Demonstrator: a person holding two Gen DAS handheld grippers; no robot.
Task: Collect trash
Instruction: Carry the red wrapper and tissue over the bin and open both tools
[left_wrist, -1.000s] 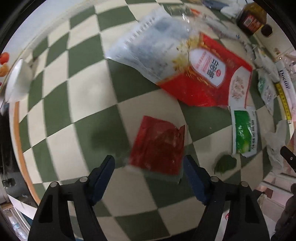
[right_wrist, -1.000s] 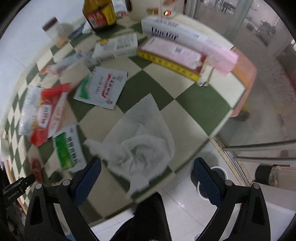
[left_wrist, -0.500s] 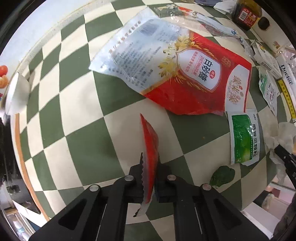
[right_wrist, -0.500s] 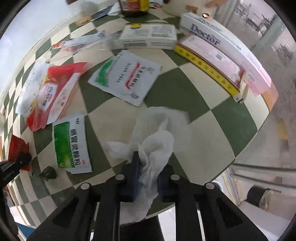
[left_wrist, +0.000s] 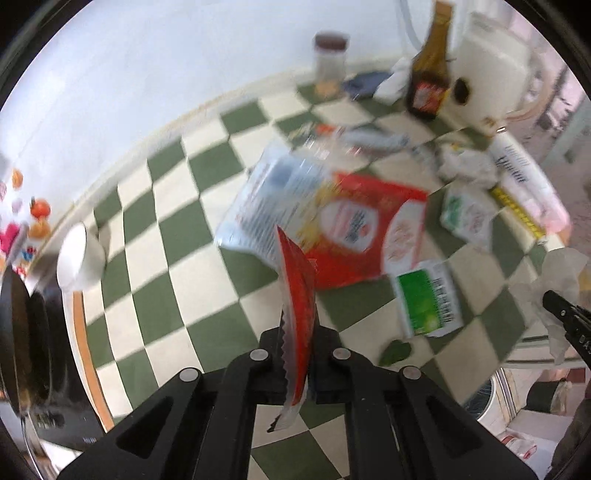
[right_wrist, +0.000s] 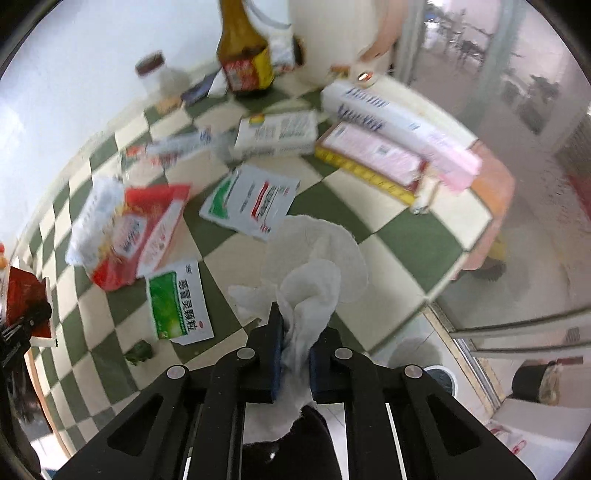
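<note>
My left gripper (left_wrist: 295, 354) is shut on a small red sachet (left_wrist: 297, 295), which stands edge-on between the pads, lifted above the green-and-cream checked table (left_wrist: 177, 280). My right gripper (right_wrist: 295, 347) is shut on a crumpled white tissue (right_wrist: 314, 266), raised off the table. In the right wrist view the red sachet (right_wrist: 26, 302) shows at the far left in the other gripper. On the table lie a large red-and-white bag (left_wrist: 343, 221), a green-and-white sachet (left_wrist: 428, 299), a white sachet with green and red print (right_wrist: 251, 199) and a small dark green scrap (left_wrist: 395, 350).
A brown sauce bottle (right_wrist: 243, 51), a jar with a dark lid (left_wrist: 328, 62), a white appliance (left_wrist: 487, 74), long white and pink boxes (right_wrist: 399, 125) and a yellow tape measure (right_wrist: 362, 170) stand toward the back and right. A white bowl (left_wrist: 79, 254) sits at the left edge. The table's right edge drops to the floor.
Both grippers shut, the left on the red sachet, the right on the tissue, then lifted them off the table. The left view now tilts up toward the wall.
</note>
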